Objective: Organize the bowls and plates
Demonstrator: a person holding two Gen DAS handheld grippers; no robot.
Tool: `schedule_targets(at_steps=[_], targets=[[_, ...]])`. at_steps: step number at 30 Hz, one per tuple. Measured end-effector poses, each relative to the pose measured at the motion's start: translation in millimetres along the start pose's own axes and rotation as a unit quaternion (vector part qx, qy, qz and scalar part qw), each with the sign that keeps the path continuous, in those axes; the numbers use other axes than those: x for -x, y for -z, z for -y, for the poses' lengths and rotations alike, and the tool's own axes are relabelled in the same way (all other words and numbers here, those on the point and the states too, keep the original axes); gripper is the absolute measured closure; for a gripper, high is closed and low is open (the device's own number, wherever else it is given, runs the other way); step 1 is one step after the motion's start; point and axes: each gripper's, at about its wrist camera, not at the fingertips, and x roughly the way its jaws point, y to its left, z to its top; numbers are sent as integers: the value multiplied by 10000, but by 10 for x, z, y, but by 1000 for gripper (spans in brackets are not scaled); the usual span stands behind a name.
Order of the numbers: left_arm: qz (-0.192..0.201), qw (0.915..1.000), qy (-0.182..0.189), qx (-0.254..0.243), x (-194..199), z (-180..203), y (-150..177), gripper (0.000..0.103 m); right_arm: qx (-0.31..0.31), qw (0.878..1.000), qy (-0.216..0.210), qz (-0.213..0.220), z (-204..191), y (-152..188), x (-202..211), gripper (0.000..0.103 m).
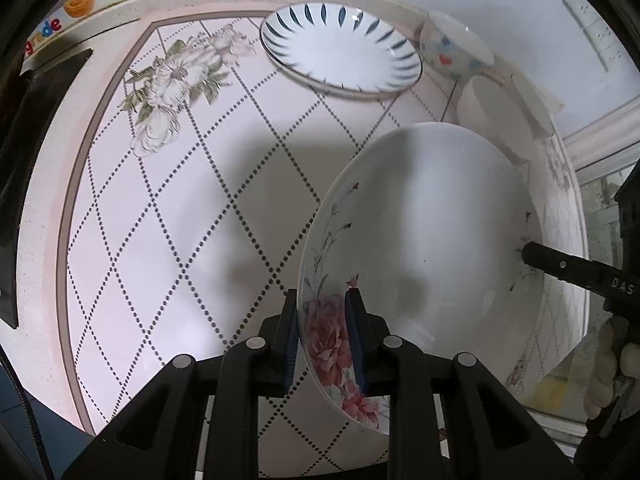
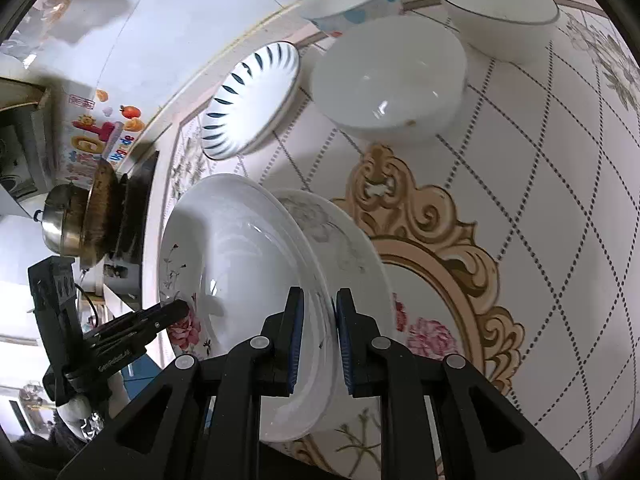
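- A large white rose-patterned plate (image 1: pixel 420 248) is held tilted above the desk (image 1: pixel 168 200), gripped at 2 points on its rim.
- The left gripper (image 1: pixel 325 340) has its jaws narrowed on the near rim, 1 blue pad (image 1: pixel 290 344) under the plate and the other on the rose print inside it.
- The right gripper (image 2: pixel 318 344) likewise pinches the plate's rim (image 2: pixel 240 264) between its blue pads; in the left wrist view its black finger (image 1: pixel 568 268) touches the far right edge of the plate.
- In the right wrist view, a 2nd floral plate (image 2: pixel 420 320) lies flat on the desk, just behind and under the tilted one.
- Ahead of the left jaws, well apart, a white plate with blue dashes (image 1: pixel 340 46) rests near the desk's back edge.
- To the right of that plate sit a spotted bowl (image 1: pixel 452 46) and a plain white bowl (image 1: pixel 488 104), close together.
- The right wrist view shows 3 bowls beyond its jaws: the plain white bowl (image 2: pixel 388 80) nearest, the spotted bowl (image 2: pixel 352 0) behind it, and a grey-rimmed white bowl (image 2: pixel 496 12) to the right.
- The desk carries a diamond-dotted pink cover with flower prints and a gold ornamental frame (image 2: pixel 452 232).
- Left of the right jaws, off the desk, stands a metal pot (image 2: pixel 68 224) by a colourful box (image 2: pixel 92 132).
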Motion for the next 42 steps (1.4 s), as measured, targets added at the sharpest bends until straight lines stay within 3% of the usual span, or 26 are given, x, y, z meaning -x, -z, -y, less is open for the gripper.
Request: schedule_targets(at_steps=[19,32,42], targets=[[-166,9963,-758,-367,-185,140,-72,83,95,9995,96,-281,89,-15,-279,85],[-383,9965,-706,-240,-246,107,-74,81,33,9978,472,-470,-17,-89,-265,83],[-274,9957,-871,-179,-235,141,-57,80,-28,9974,635,-352,1,-39,-64,83]])
